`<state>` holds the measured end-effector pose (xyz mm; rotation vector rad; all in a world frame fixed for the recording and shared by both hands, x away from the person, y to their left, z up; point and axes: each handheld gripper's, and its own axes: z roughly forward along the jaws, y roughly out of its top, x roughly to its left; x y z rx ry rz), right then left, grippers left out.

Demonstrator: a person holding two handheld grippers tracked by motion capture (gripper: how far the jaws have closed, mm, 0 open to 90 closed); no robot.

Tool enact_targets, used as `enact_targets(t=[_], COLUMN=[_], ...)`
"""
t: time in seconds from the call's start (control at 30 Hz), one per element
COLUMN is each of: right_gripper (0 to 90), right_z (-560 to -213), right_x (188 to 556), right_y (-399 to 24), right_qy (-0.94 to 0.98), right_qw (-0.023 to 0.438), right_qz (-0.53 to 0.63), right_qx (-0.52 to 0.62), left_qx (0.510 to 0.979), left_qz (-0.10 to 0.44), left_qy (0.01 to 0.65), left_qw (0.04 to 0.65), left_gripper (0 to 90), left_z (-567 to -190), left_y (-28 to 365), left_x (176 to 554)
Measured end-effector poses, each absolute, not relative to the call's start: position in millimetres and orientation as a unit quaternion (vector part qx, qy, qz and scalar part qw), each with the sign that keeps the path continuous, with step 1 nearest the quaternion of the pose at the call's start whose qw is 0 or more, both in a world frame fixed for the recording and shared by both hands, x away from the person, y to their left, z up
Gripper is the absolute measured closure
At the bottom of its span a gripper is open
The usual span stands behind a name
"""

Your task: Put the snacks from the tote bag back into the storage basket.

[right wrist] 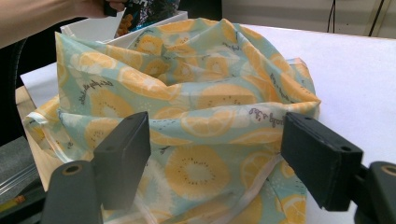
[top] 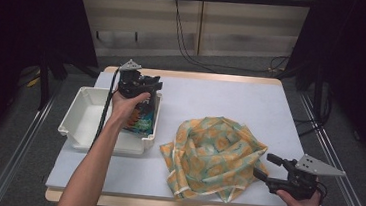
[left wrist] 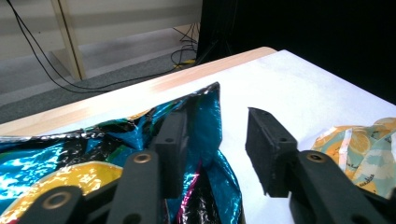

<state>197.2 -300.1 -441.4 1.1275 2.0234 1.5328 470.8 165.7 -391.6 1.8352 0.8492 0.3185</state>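
Hovering over white bin [top: 83,119]: left gripper [top: 145,85], jaws parted, snack bag [top: 142,119] loose between them. Right of bin: right gripper [top: 265,166], jaws wide, empty, at cloth [top: 211,153].

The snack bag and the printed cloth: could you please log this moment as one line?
left hand-held gripper: open beside snack bag over white bin | right hand-held gripper: open at printed cloth | table: cloth crumpled

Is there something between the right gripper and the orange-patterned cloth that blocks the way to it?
Nothing visible blocks it. The right gripper sits at the near right edge of the cloth, jaws open and pointing at it. In the right gripper view the cloth lies directly beyond the jaws, with no other thing between them.
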Motion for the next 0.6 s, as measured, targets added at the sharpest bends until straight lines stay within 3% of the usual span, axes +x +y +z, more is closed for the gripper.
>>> enact_targets(t=[0.5, 0.6], right_gripper=[24.2, 24.1], right_z=[-441.3, -440.6], right_x=[197.8, 196.6], right_y=[-299.0, -299.5], right_qy=[0.716, 0.718], right_qw=[0.179, 0.182], right_qz=[0.543, 0.543], right_qx=[0.4, 0.397], left_qx=[0.748, 0.746], left_qz=[0.144, 0.15], left_qy=[0.363, 0.36], left_qw=[0.537, 0.541], left_gripper=[32.3, 31.3], left_z=[-379.6, -375.4], left_y=[170.3, 175.0], left_x=[464.4, 461.7])
